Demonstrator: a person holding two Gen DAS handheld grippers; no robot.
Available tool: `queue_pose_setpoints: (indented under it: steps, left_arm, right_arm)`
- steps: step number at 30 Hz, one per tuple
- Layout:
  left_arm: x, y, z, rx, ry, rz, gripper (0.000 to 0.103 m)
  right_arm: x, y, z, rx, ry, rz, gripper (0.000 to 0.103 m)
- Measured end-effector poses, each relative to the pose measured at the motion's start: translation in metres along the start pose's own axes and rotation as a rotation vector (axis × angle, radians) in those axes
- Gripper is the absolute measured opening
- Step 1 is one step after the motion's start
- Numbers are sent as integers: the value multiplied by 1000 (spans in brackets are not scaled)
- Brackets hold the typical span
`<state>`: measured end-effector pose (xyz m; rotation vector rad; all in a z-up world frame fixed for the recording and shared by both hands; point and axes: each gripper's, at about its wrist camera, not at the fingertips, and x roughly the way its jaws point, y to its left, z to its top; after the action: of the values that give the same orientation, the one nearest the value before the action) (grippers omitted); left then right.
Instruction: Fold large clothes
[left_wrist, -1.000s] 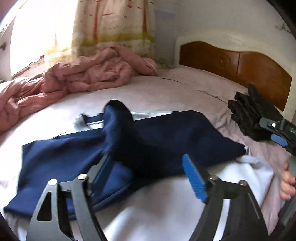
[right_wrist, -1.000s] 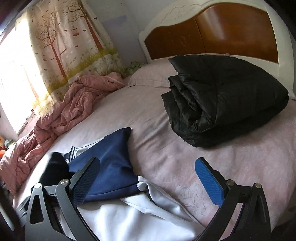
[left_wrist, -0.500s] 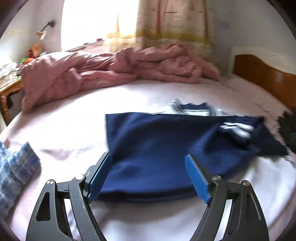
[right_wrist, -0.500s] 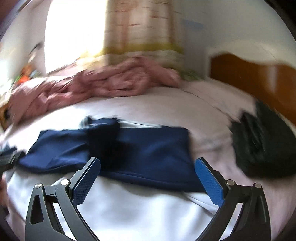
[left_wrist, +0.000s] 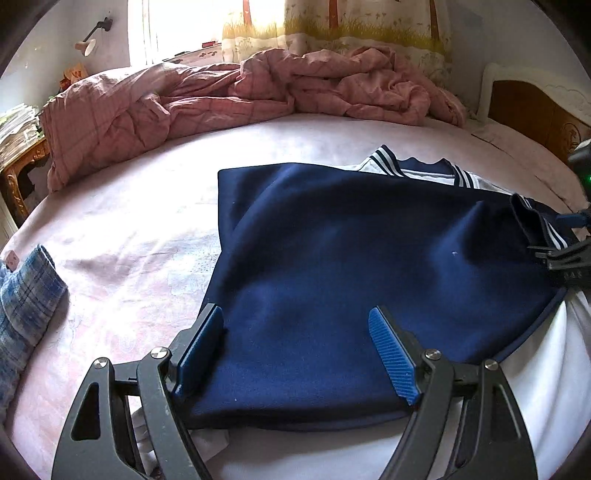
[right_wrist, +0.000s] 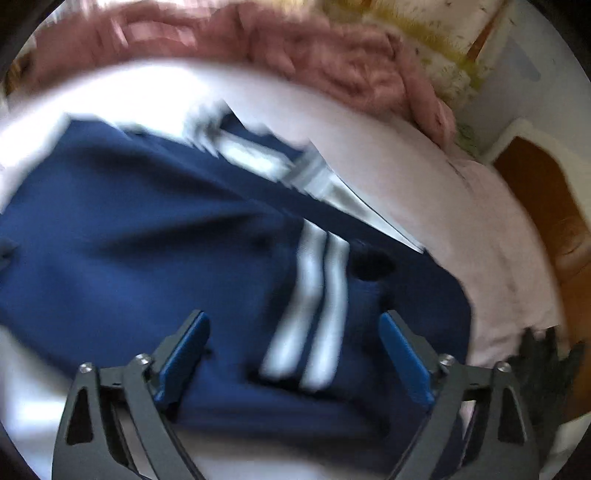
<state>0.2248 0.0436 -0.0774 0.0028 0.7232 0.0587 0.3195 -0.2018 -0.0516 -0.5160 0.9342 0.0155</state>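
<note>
A navy and white jacket (left_wrist: 351, 258) lies on the bed, its navy half spread flat over its white half (left_wrist: 554, 369). My left gripper (left_wrist: 295, 317) stands open low over the jacket's near edge, navy cloth between its pads but not pinched. The sleeve cuff with two white stripes (right_wrist: 317, 295) rests on the navy body (right_wrist: 110, 240). My right gripper (right_wrist: 293, 321) hovers over that cuff with its jaws closing, and the pads are still apart from the cloth. In the left wrist view the right gripper (left_wrist: 570, 236) shows at the far right beside the cuff (left_wrist: 550, 229).
A crumpled pink quilt (left_wrist: 258, 85) runs along the bed's far side under the curtain. A blue plaid cloth (left_wrist: 26, 295) lies at the left edge. The wooden headboard (left_wrist: 532, 110) stands at the right, a folded black jacket (right_wrist: 543, 369) below it. A wooden side table (left_wrist: 22, 166) stands far left.
Both views swung left, away from the headboard. The left gripper came down to the jacket's near edge. The right gripper rolled, moved over the striped cuff, and its jaws narrowed slightly.
</note>
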Motion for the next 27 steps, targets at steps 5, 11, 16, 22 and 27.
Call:
queue_pose_setpoints:
  steps: [5, 11, 16, 22, 27]
  left_arm:
    - [0, -1, 3, 1, 0, -9, 80]
    - [-2, -3, 2, 9, -11, -1, 80]
    - [-2, 1, 2, -11, -8, -15, 81]
    - [-19, 6, 2, -34, -70, -23, 81]
    - [-63, -3, 2, 7, -170, -39, 81]
  right_arm:
    - [25, -69, -10, 222, 50, 46, 48]
    - [4, -139, -20, 371, -167, -23, 13]
    - [12, -166, -28, 441, -183, -47, 17]
    - [7, -174, -62, 449, -165, -170, 66]
    - [-58, -176, -108, 495, -285, 0, 72]
